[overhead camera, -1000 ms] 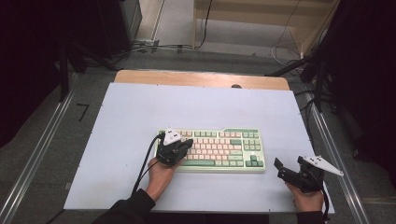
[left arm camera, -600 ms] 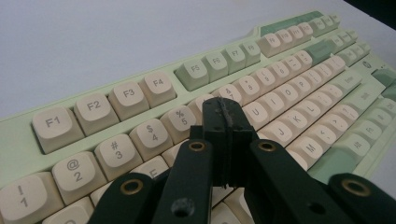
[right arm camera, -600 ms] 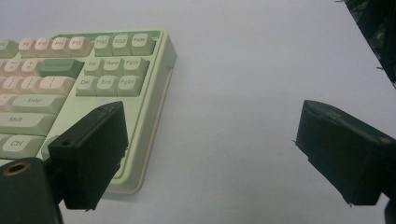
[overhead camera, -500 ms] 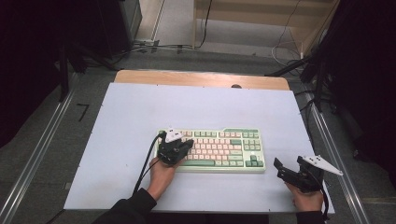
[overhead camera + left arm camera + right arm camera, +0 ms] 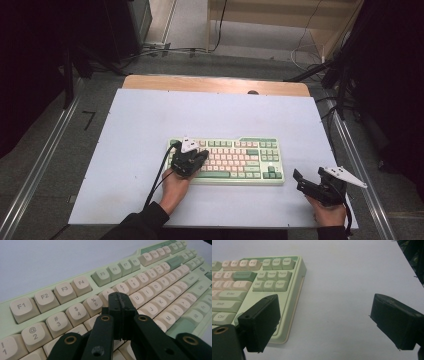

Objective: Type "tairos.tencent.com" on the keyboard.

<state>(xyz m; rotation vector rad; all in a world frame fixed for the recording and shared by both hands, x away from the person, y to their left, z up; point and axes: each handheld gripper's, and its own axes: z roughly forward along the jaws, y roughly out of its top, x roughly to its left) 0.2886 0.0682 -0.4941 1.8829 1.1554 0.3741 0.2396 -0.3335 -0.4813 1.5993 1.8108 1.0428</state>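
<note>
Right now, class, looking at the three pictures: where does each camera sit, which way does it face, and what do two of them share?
High view: above the table's near side, facing forward and down; forearms, both hands, left tool, right tool.
Left gripper view: on the left tool, jaws together, over the keys.
Right gripper view: on the right tool, jaws wide apart, facing bare table.
All share the keyboard.

One keyboard [image 5: 235, 159], two grippers, left [image 5: 192, 161] and right [image 5: 312, 185], one table [image 5: 150, 120].
</note>
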